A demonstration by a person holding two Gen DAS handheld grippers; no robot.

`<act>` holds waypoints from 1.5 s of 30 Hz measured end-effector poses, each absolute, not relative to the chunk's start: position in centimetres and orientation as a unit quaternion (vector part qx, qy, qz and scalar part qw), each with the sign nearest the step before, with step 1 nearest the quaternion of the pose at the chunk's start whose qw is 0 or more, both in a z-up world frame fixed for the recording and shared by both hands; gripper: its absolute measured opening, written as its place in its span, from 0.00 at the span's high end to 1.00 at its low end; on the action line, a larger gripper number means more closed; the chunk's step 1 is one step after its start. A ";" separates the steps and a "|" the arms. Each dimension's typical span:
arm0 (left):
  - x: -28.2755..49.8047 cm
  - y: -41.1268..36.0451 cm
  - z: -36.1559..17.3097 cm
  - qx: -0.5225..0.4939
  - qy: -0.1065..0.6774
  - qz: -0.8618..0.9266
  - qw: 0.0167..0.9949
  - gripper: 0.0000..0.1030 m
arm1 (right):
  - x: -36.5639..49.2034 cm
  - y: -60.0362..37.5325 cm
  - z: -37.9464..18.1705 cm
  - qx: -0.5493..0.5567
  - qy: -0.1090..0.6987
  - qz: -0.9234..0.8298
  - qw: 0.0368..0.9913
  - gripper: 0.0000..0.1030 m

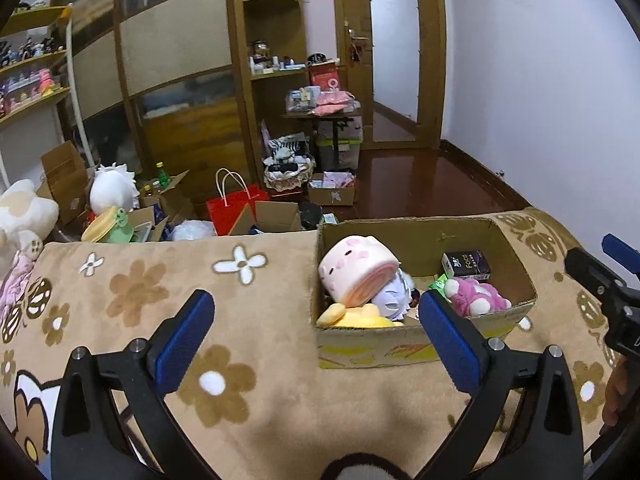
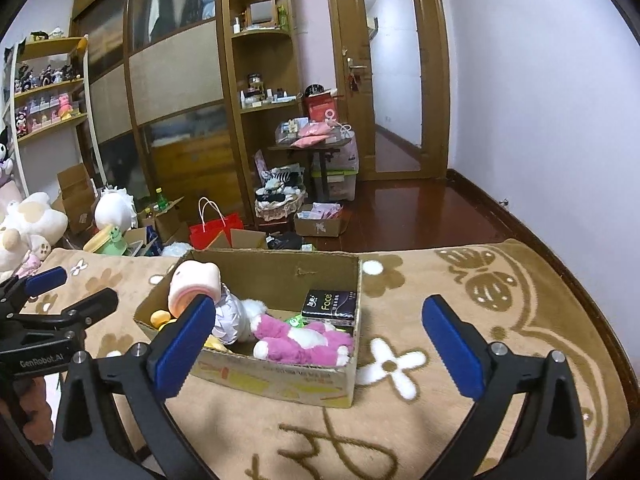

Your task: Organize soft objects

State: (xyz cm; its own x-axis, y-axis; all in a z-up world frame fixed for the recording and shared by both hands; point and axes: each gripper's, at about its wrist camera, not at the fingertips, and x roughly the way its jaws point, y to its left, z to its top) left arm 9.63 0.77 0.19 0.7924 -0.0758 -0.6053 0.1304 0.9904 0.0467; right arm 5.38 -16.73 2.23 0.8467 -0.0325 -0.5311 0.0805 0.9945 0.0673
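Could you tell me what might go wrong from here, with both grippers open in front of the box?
1. The pink roll plush sits high, leaning above the box rim; a nudge could tip it out.
2. The box stands on a soft blanket, so pushing it may tilt it.
3. The tissue pack lies close to the pink bear; the right gripper could catch it instead. The left gripper is open too.

Home bedroom, wooden wardrobe (image 2: 176, 92), floral blanket (image 2: 400, 412), plush toys (image 2: 28, 220)
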 end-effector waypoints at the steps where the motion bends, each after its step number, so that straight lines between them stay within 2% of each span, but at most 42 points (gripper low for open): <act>1: 9.3 1.0 0.4 0.041 0.316 -0.052 0.946 0.02 | 5.0 -16.7 2.5 0.042 0.273 -0.031 0.961 0.00; 23: 1.6 1.1 1.9 0.079 0.286 -0.071 0.952 0.02 | -2.8 -15.4 4.9 0.001 0.239 -0.056 0.969 0.00; 45: 3.3 0.3 0.5 0.090 0.306 -0.084 0.944 0.02 | -2.2 -16.7 2.2 0.009 0.253 -0.067 0.965 0.00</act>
State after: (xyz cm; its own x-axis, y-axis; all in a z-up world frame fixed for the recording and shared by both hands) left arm 3.26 0.28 0.48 0.7981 -0.1035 -0.5936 0.2135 0.9698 0.1180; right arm -2.15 -16.73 2.17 0.8632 -0.1253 -0.4890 0.1348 0.9907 -0.0158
